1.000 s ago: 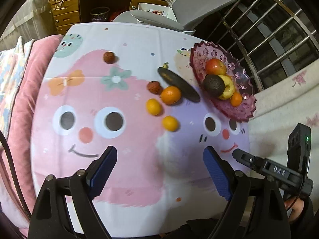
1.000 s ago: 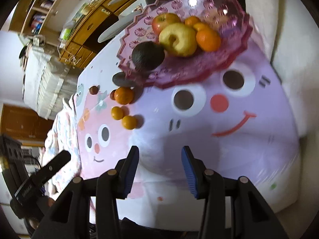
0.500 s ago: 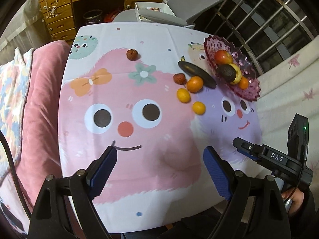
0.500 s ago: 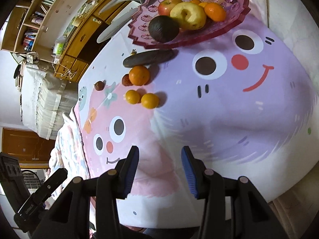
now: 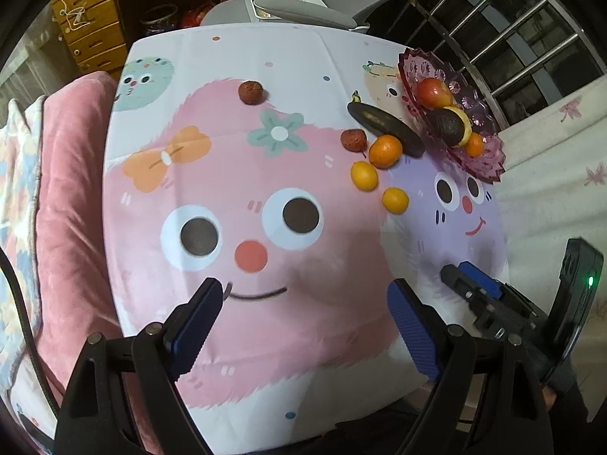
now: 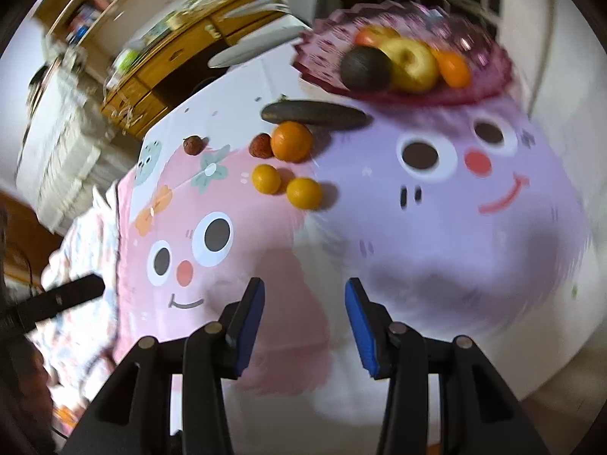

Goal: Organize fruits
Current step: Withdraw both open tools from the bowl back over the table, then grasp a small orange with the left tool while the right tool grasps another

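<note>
Both grippers, left gripper (image 5: 299, 322) and right gripper (image 6: 303, 318), I hold released and empty above the near part of the cartoon-printed tablecloth (image 5: 242, 227). At far right stands the purple glass fruit bowl (image 5: 489, 159) with some fruit inside. Just left of it lie a dark long fruit (image 5: 383, 123), three round orange citrus fruits (image 5: 385, 151) and two brown wrinkled fruits (image 5: 353, 139).

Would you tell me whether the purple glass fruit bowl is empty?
Not empty: the purple glass fruit bowl holds a red apple, dark avocado and other fruit.
</note>
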`<state>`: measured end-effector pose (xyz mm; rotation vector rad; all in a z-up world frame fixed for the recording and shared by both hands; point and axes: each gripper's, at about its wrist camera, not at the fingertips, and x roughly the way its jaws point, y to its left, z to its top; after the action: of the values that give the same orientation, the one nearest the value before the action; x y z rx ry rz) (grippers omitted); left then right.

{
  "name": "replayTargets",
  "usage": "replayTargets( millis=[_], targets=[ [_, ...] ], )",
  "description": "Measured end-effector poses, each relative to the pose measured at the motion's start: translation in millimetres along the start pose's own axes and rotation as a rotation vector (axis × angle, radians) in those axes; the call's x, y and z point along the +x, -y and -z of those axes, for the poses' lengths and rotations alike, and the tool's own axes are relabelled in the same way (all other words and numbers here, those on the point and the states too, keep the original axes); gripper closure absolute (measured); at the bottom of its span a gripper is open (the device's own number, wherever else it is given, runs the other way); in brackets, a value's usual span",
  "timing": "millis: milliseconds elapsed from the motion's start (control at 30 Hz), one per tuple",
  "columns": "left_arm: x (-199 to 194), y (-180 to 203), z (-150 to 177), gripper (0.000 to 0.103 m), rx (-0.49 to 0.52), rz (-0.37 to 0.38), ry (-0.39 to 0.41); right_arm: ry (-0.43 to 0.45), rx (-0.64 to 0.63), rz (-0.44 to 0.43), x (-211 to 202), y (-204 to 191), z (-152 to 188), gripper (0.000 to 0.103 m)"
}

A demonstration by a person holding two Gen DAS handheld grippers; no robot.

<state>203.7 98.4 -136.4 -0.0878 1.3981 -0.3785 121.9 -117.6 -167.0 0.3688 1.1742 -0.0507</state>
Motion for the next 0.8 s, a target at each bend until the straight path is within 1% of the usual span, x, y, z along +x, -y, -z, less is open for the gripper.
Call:
replayTargets(
  millis=[67, 167, 267, 333, 500, 633, 733, 800],
  targets=[
    [7.8, 2.1, -9.7, 0.015, -0.015, 0.002, -0.013, 0.027, -0.079, 0.023, 5.7, -5.1, -6.1, 0.058],
    [23.3, 7.7, -27.6, 0.015, -0.036, 0.001, -0.037, 0.053, -0.188, 0.032, 14.7, -10.5, -15.5, 0.058],
    [40.6, 16.7, -42.6, 0.015, -0.015, -0.006, -0.057, 0.071, -0.279, 0.04, 25.5, -14.4, -21.4, 0.058],
    [52.4, 21.5, -51.7, 0.015, -0.011, -0.016, -0.073, 0.063, -0.325, 0.04, 35.4, -14.2, -24.7, 0.058],
    [85.3, 33.5, -71.4, 0.015, -0.008, -0.024, -0.112, 0.044, -0.381, 0.046, 58.1, -7.9, -30.3, 0.058],
    [111.1, 47.0, -84.2, 0.016, 0.021, -0.027, -0.138, 0.048, -0.42, 0.023, 68.1, -3.2, -31.6, 0.058],
    [125.0, 57.6, -89.7, 0.017, 0.058, -0.036, -0.151, 0.032, -0.446, 0.0, 75.2, -0.9, -33.1, 0.058],
    [133.3, 63.8, -92.7, 0.021, 0.079, -0.04, -0.157, 0.029, -0.452, -0.023, 79.0, -0.2, -33.9, 0.058]
  ],
)
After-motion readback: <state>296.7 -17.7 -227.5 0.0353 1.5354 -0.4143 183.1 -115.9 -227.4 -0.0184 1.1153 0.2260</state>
